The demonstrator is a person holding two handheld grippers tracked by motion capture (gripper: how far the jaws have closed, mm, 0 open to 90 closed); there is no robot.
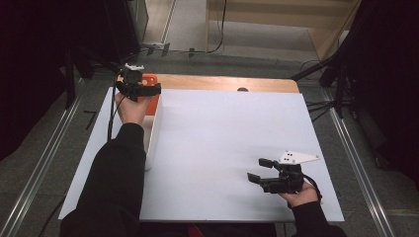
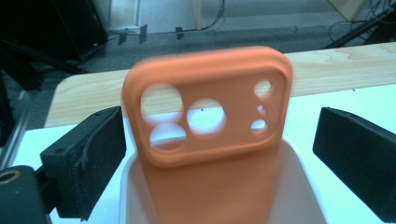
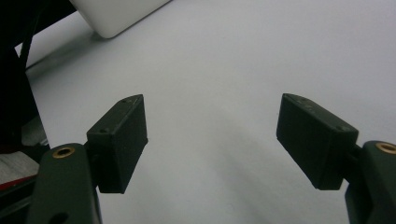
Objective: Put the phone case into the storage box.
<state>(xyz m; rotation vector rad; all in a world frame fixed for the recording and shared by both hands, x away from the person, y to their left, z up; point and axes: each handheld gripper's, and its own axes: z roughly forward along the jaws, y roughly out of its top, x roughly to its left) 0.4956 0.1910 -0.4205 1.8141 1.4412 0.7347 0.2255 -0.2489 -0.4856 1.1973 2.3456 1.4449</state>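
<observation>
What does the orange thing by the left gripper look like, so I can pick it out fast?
Start at the white table and go to its far left edge, where a white bin lies. At the bin's far end, between the open jaws of the left gripper, stands an orange phone case, apart from both pads. It is the one orange thing here, with round camera holes near its top.

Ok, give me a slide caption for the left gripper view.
Open left tool flanks an orange phone case standing upright in a white bin, its pads not touching the case.
</observation>
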